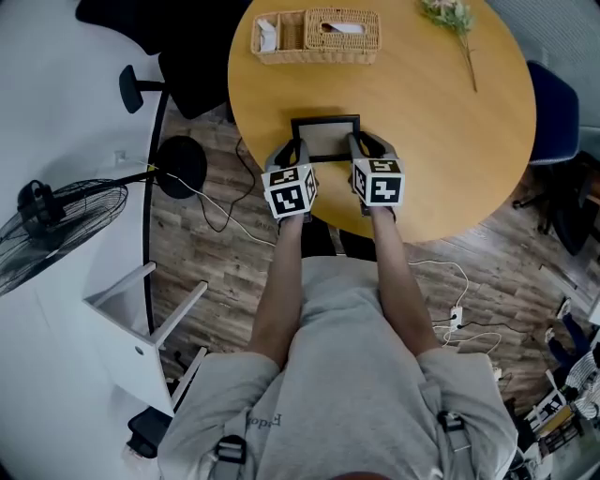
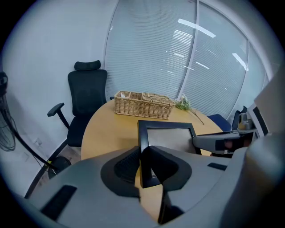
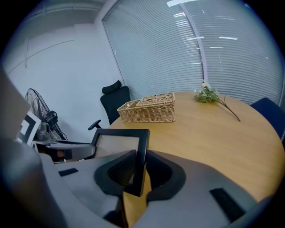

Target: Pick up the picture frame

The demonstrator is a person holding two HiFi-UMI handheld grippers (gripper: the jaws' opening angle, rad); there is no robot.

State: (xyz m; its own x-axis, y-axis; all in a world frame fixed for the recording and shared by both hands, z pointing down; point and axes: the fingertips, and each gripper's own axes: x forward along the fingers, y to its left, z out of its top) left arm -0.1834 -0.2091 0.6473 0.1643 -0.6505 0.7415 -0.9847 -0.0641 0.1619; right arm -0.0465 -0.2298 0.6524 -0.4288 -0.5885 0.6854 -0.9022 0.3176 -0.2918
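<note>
I have the picture frame [image 1: 325,141] pinched from both sides. The left gripper [image 1: 298,150] is clamped narrow on its left rail and the right gripper [image 1: 360,147] on its right rail, and each gripper view shows the black moulding standing edge-on between the pads. The frame sits over the near part of the round table [image 1: 441,112], well short of the wicker basket [image 1: 316,35] and the flower sprig [image 1: 452,21] at the far side. I judge the grasp is done and the lift is the step in hand. The next move calls for raising both hands together at the same rate and keeping their spacing fixed, so the frame neither twists nor slips out of one grip. From the head view I cannot tell whether the frame is clear of the tabletop. Its near edge is covered by the marker cubes and jaws. In the left gripper view the lower corner seems to hang above bare wood, but I only guess so. The glass reads as a pale blank, so I cannot make out any picture. Any stand on the back is out of sight.
</note>
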